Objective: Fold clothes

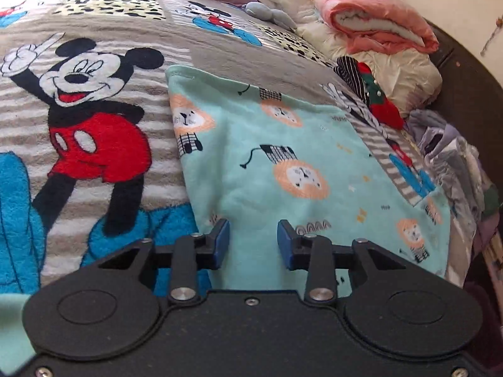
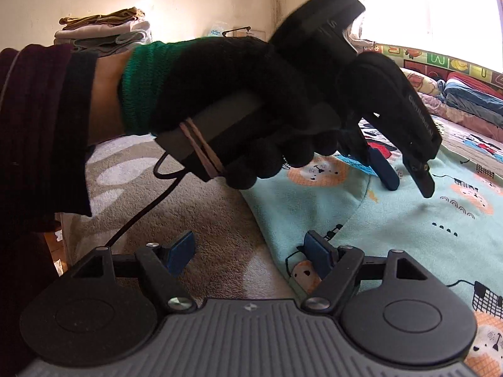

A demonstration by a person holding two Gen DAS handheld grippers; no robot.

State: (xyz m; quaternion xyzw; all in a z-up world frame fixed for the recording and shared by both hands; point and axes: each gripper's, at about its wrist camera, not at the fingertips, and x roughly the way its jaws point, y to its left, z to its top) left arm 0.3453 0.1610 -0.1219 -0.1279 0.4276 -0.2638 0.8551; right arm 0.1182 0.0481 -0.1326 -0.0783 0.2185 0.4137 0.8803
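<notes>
A mint-green garment with lion prints (image 1: 283, 169) lies spread flat on a Mickey Mouse blanket (image 1: 94, 119). My left gripper (image 1: 253, 238) is open, its blue pads just above the garment's near part, holding nothing. In the right wrist view the left gripper (image 2: 408, 179) hangs over the garment (image 2: 424, 235), held by a black-gloved hand (image 2: 239, 100). My right gripper (image 2: 250, 254) is open wide and empty. Its left pad is over the blanket (image 2: 188, 213) and its right pad over the garment's rounded edge.
A pile of loose clothes (image 1: 446, 154) lies at the bed's right edge, with a rolled pink quilt (image 1: 374, 19) and cream bedding behind. Folded clothes (image 2: 103, 31) are stacked by the wall. A black cable (image 2: 141, 210) hangs from the left hand's device.
</notes>
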